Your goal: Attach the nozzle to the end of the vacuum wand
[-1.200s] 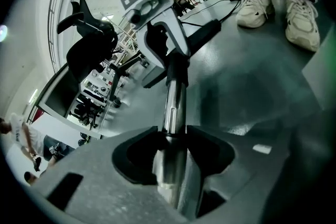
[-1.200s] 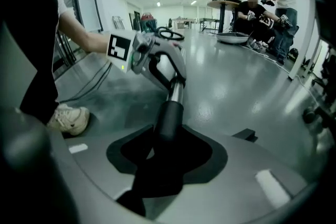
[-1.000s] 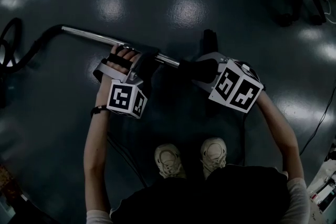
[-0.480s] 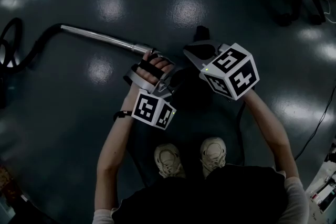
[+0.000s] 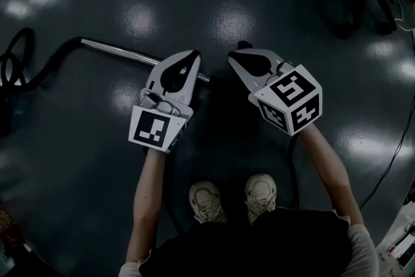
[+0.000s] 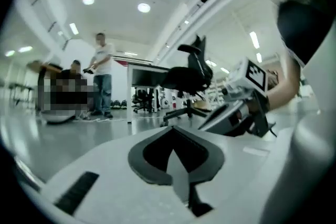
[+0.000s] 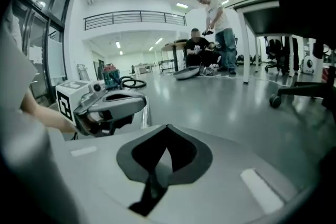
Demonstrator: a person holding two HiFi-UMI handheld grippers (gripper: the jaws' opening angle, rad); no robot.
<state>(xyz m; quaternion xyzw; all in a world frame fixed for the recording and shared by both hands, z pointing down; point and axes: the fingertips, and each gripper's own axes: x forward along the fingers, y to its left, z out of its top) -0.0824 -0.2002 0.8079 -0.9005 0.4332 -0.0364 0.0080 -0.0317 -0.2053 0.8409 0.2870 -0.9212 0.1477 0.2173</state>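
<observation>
Well, closest of all are the person's two pale shoes (image 5: 207, 199), standing on the dark floor (image 5: 78, 159). Just past them, both arms reach out.

The left gripper (image 5: 193, 54) has its jaws pressed together, and nothing is between them. The right gripper (image 5: 232, 56) is the same: jaws together, nothing held. Both are up in the air, side by side, with a small gap between their tips.

Under them, on the floor, lies the vacuum wand (image 5: 123, 50). It is a shiny metal tube. It runs under the left gripper, and its near end fades into the dark between the two grippers. A small black piece (image 5: 243, 45) peeks out just beyond the tip of the right gripper. It may be the nozzle, but it is too dark to be sure. Whether the nozzle is on the wand cannot be seen.

Farther off, the wand's other end joins a black hose (image 5: 26, 61) that curls away to the left.

Neither gripper has hold of anything, so I think the pushing-together part is either done or not going on right now. What may be left is checking that the nozzle sits tight on the wand's end.
</observation>
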